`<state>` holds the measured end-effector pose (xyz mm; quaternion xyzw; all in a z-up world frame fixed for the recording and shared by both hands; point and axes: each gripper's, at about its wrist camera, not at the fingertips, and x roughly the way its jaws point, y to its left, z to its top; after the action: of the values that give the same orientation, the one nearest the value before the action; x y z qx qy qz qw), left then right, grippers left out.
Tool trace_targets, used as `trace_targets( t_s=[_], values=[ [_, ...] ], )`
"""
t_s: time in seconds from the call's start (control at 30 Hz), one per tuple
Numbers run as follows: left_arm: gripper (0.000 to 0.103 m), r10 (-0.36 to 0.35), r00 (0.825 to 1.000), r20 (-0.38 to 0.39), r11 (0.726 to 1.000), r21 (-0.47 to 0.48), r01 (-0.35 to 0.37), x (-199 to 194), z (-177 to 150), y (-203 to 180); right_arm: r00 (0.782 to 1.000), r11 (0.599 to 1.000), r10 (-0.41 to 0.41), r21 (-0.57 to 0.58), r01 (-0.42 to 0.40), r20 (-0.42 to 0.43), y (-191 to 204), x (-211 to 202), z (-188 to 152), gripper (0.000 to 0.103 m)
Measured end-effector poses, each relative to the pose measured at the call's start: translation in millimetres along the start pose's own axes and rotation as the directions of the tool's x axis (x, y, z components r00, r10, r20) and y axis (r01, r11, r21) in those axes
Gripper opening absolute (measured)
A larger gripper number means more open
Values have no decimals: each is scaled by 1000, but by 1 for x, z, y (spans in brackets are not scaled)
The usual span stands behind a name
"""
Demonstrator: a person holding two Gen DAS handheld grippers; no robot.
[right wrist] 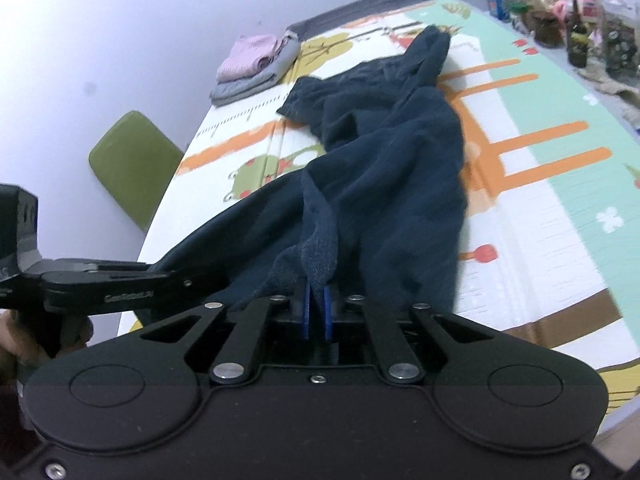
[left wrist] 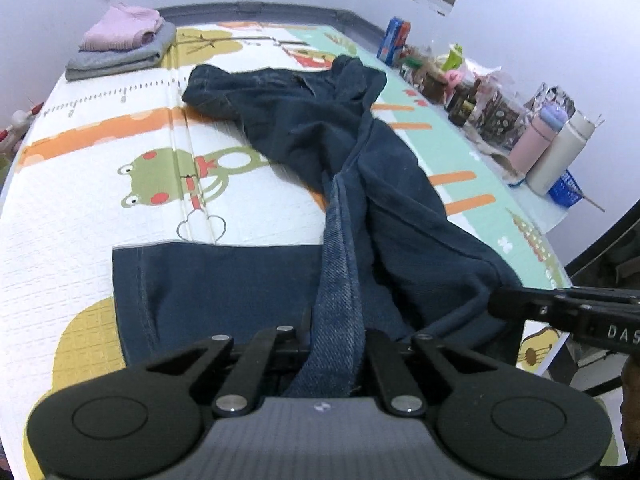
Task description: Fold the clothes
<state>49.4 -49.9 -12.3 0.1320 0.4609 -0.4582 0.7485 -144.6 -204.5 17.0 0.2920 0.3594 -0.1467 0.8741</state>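
Observation:
A pair of dark blue jeans (left wrist: 320,128) lies rumpled along the cartoon play mat (left wrist: 100,220); its far end reaches toward the back edge. My left gripper (left wrist: 338,348) is shut on a fold of the near denim edge, which rises between its fingers and hides the pads. My right gripper (right wrist: 318,304) is shut on another bunched fold of the jeans (right wrist: 400,152), with the cloth pinched between its blue pads (right wrist: 306,312). The near edge hangs lifted between both grippers. In each view the other gripper enters from the side, gripping the same edge: right gripper (left wrist: 504,304), left gripper (right wrist: 176,280).
A folded pink and grey stack (left wrist: 120,44) sits at the mat's far left corner. Bottles, snack bags and two flasks (left wrist: 548,148) line the right edge. A green chair (right wrist: 132,164) stands beyond the left edge. A hand (right wrist: 16,336) holds the left gripper.

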Motion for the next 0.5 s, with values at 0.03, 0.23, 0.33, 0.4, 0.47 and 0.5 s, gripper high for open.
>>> trace_targets(
  t_s=[0.03,0.23,0.33,0.4,0.47,0.5],
  values=[
    [5,1,1000,7,1000,-5,-1,-3,-1,-1,1000,1000,-4,1,4,9,-3,-6,1,6],
    [5,21,999,35,1000,-1,-21,-18,-6,-18,998,1000,-26,2,26,58,-23,-39,10,6],
    [5,53,998,41,999,3,-53,-23,-11,-25,996,999,-49,2,49,78,-35,-53,14,6],
    [5,74,997,38,997,-4,-74,-26,-15,-28,994,997,-72,16,71,88,-48,-63,16,6],
    [5,106,994,32,994,-16,-105,-28,-19,-28,990,995,-102,33,99,98,-62,-71,18,5],
    [5,126,992,27,992,-24,-125,-29,-22,-27,987,992,-121,42,117,102,-69,-75,18,5]
  ],
)
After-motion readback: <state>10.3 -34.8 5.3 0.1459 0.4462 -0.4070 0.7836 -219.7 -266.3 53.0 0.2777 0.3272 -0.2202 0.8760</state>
